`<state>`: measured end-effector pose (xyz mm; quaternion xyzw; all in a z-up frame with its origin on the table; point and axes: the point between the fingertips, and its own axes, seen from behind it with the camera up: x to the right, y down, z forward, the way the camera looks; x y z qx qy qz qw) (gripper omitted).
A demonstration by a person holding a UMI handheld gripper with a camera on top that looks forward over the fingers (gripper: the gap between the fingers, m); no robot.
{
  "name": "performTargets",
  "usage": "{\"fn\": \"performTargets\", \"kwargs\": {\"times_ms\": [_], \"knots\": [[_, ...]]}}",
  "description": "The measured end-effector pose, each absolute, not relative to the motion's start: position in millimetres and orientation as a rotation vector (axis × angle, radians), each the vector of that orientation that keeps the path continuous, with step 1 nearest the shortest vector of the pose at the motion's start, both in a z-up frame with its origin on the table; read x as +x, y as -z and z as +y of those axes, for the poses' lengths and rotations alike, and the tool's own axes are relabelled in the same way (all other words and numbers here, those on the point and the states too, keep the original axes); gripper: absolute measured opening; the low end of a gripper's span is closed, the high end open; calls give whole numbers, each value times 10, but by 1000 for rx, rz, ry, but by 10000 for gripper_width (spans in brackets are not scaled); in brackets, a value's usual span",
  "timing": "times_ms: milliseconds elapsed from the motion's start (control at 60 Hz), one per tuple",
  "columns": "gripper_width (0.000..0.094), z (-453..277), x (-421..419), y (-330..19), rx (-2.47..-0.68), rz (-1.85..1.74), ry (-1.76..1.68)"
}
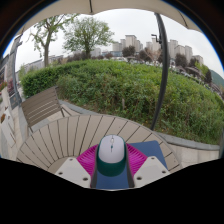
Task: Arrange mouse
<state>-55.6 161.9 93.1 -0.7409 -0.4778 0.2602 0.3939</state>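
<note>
A round table [70, 135] of pale wooden slats fills the foreground, its boards fanning outward from the near side. To one side stands a slatted wooden bench [40, 102] in the same pale timber, set close to the table. Beyond both rises a broad grassy mound [120, 85], thick and green. A dark slender pole [163, 70] stands upright against the grass. Leafy trees [85, 35] grow behind the mound, and farther off a row of tall apartment buildings [150, 47] lines the horizon. The sky [150, 25] is pale and overcast, giving soft, even daylight
</note>
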Motion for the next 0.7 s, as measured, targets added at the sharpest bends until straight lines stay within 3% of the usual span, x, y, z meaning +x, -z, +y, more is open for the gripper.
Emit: {"fn": "performTargets", "kwargs": {"times_ms": [200, 333, 417, 500, 550, 700], "knots": [[424, 2259, -413, -151, -1965, -1199, -597], [458, 2270, -327, 153, -1993, -1226, -598], [537, 2269, -331, 141, -1965, -1245, -599], [869, 2371, -223, 60, -1932, -1261, -504], [827, 2360, -135, -64, -1913, -1259, -475], [847, 1838, 423, -549, -2014, -1235, -497]]}}
